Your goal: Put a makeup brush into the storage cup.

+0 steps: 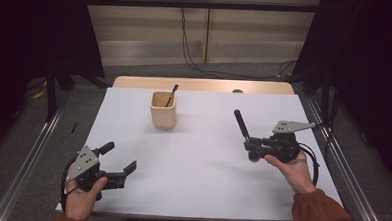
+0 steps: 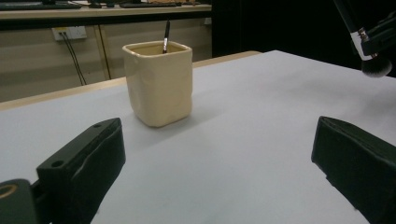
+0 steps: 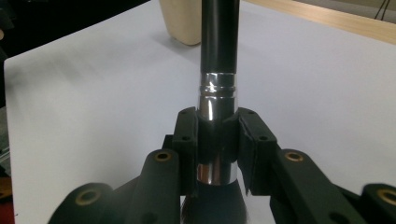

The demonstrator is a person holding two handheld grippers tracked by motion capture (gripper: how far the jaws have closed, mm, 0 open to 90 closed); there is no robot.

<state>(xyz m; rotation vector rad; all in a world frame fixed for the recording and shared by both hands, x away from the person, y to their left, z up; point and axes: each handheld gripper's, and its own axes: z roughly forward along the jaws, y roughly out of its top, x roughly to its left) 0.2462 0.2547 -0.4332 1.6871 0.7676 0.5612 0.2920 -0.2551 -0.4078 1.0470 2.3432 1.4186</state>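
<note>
A beige square cup (image 1: 163,109) stands at the middle back of the white table (image 1: 196,180), with a thin dark brush (image 1: 172,95) leaning inside it. My right gripper (image 1: 249,144) is shut on a thick makeup brush (image 1: 241,123), to the right of the cup. Its black handle points up and away and its dark bristle head hangs just above the table. In the right gripper view the pads (image 3: 187,135) clamp the silver ferrule of the makeup brush (image 3: 217,100). My left gripper (image 1: 120,157) rests open near the front left edge. The cup (image 2: 159,84) stands ahead of its bare jaws.
A wooden strip (image 1: 205,85) borders the table's far edge. Cables run down the wall and across the floor behind it. Metal rails (image 1: 27,153) flank the table on both sides. The right gripper's brush head (image 2: 376,66) shows at the top right of the left gripper view.
</note>
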